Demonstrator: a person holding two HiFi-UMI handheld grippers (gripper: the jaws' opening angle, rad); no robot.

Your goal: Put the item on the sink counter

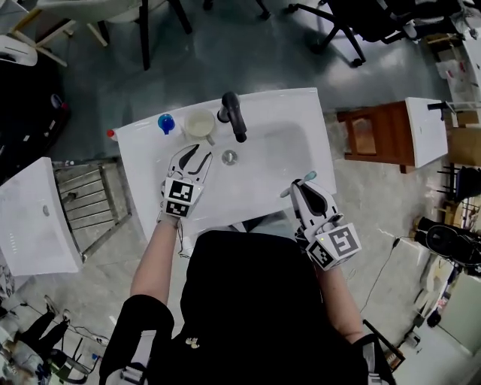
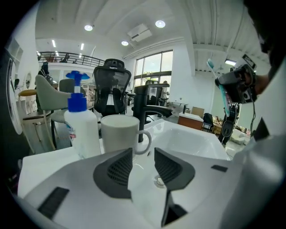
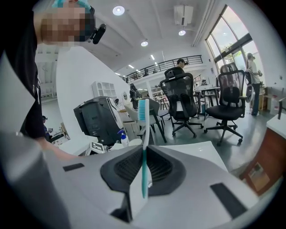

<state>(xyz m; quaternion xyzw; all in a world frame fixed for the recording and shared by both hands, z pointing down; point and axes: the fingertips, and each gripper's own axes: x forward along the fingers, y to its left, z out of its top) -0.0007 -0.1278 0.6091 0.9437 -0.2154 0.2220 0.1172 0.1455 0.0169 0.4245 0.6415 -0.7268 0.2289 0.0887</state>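
Note:
My right gripper (image 1: 298, 188) is shut on a teal and white toothbrush (image 3: 143, 134), which stands upright between the pads with its bristle head up; it hangs over the front right of the white sink counter (image 1: 143, 154). The toothbrush (image 1: 308, 177) pokes out past the fingertips. My left gripper (image 1: 197, 156) is open over the counter's left side near the drain (image 1: 229, 157), with nothing between its fingers (image 2: 118, 172). Just beyond it stand a white mug (image 2: 119, 136), a blue-capped bottle (image 2: 82, 127) and the black faucet (image 2: 145, 107).
The basin (image 1: 274, 158) fills the counter's right half. A metal rack (image 1: 90, 203) and a white panel (image 1: 34, 222) stand left of the sink, a brown wooden table (image 1: 379, 135) to its right. Office chairs (image 1: 346, 22) stand behind it on the grey floor.

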